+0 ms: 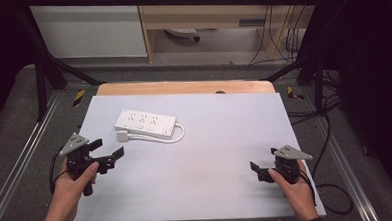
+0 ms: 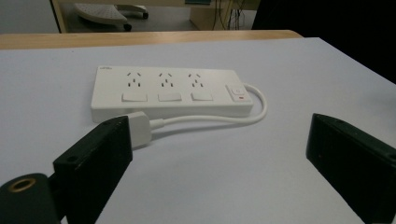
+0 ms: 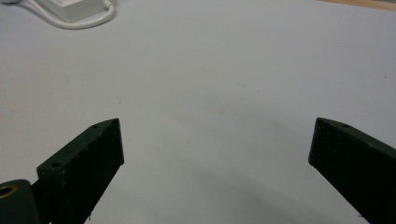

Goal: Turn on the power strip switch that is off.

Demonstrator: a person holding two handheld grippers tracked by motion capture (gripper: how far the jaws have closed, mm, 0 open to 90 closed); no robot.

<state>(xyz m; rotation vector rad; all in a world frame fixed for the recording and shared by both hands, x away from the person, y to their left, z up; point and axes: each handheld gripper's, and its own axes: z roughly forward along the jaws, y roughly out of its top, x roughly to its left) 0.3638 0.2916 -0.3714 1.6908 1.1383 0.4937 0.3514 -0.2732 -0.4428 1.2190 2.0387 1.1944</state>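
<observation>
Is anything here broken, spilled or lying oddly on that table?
Nothing stands out. The white power strip lies flat and looks intact, its cable looped round to the plug, which rests unplugged beside it. Both the left gripper and the right gripper are open and empty.

High view overhead, facing forward; both gripper views low, sharing power strip.

A wooden cabinet is seen beyond the white-topped desk, grey floor lies alongside, and cables are hung behind.
</observation>
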